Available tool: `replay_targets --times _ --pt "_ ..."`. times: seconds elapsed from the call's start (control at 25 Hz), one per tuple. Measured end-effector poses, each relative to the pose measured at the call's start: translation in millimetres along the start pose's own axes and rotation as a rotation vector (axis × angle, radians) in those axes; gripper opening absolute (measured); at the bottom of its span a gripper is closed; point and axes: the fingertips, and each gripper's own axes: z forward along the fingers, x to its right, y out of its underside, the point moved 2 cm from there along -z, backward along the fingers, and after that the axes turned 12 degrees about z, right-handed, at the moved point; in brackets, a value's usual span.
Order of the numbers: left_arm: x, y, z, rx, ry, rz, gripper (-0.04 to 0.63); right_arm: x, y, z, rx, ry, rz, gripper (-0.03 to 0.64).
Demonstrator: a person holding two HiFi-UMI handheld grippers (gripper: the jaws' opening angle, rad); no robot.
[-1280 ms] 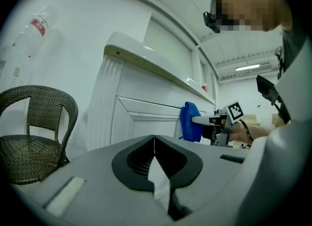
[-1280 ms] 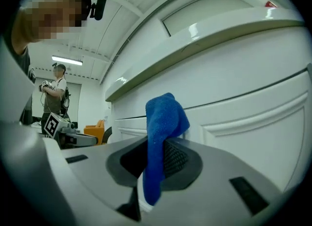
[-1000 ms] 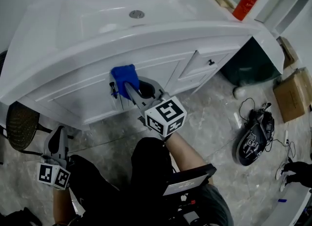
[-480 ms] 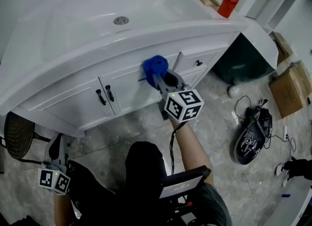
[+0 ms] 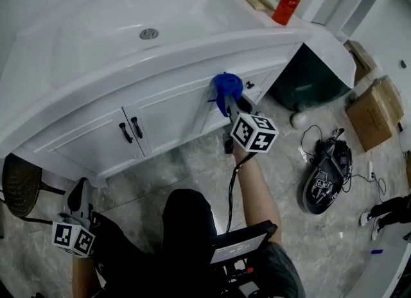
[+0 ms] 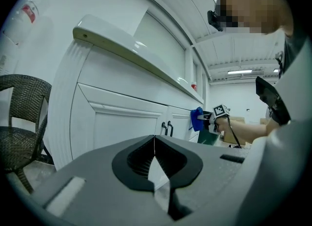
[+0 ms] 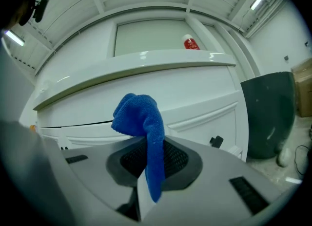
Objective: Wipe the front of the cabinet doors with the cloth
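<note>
A blue cloth [image 5: 227,87] is bunched against the front of the white vanity, at the right end near the small drawer with a black knob [image 5: 249,85]. My right gripper [image 5: 230,99] is shut on the blue cloth [image 7: 144,131], which hangs between its jaws. The two cabinet doors [image 5: 160,113] with black handles [image 5: 129,129] lie to the cloth's left. My left gripper [image 5: 79,196] hangs low at the lower left, away from the cabinet; its jaws meet with nothing between them [image 6: 155,148].
A white sink basin [image 5: 128,17] tops the vanity, with a red bottle [image 5: 286,0] at its right. A dark bin [image 5: 305,85] stands right of the cabinet. A wicker chair [image 5: 19,181] is at the left; a cardboard box [image 5: 369,113] and a dark device with cables [image 5: 325,181] lie on the floor.
My right gripper has swept the blue cloth to the right along the cabinet front, from the door handles to the drawer end. The left gripper has stayed low.
</note>
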Motion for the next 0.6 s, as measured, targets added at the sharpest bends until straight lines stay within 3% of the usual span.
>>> replay_targets --times 0.12,0.28,0.48,0.6 --pt "1 0 0 -0.003 0.005 -0.014 0.003 -18 0 -15 0.024 -0.067 0.016 0.052" --pt "-3 4 3 0.002 0.014 -0.027 0.003 -86 19 -30 0.033 -0.301 -0.005 0.051" --pt "-4 13 -5 -0.012 0.008 -0.048 0.003 -180 75 -36 -0.07 -0.594 0.021 0.051" --pt "-10 15 -14 -0.023 -0.007 -0.046 0.003 -223 104 -33 -0.14 -0.709 0.028 0.052"
